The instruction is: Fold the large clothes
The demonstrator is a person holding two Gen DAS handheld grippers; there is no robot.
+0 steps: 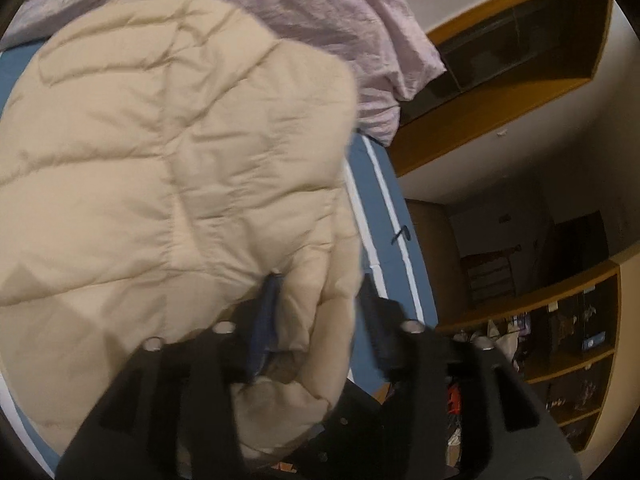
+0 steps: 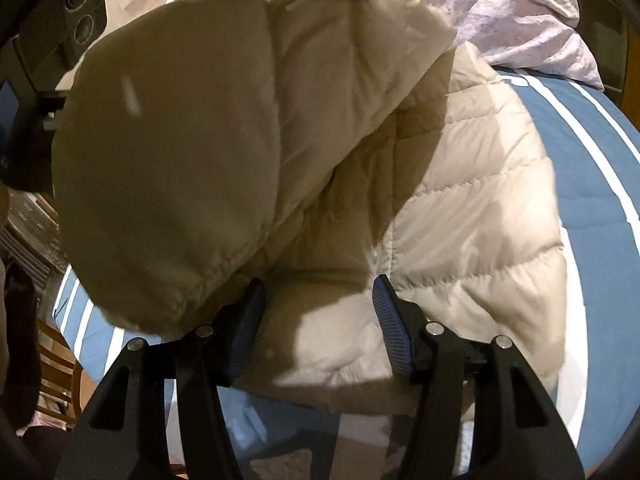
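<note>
A beige quilted puffer jacket (image 1: 160, 152) lies spread on a blue bed sheet with white stripes (image 1: 384, 200). My left gripper (image 1: 320, 314) stands at the jacket's near edge. A bunched fold of the fabric sits between its blue pads (image 1: 266, 320), which stand apart and do not pinch it. In the right wrist view a large fold of the jacket (image 2: 180, 160) is raised on the left, over the flat quilted part (image 2: 472, 216). My right gripper (image 2: 318, 304) hovers open just above the jacket's near hem, with nothing gripped.
A crumpled lilac duvet (image 1: 320, 12) lies at the far end of the bed. Wooden shelves (image 1: 560, 340) with small items stand to the right. A dark speaker (image 2: 76, 4) and a wooden chair (image 2: 52, 380) are to the left of the bed.
</note>
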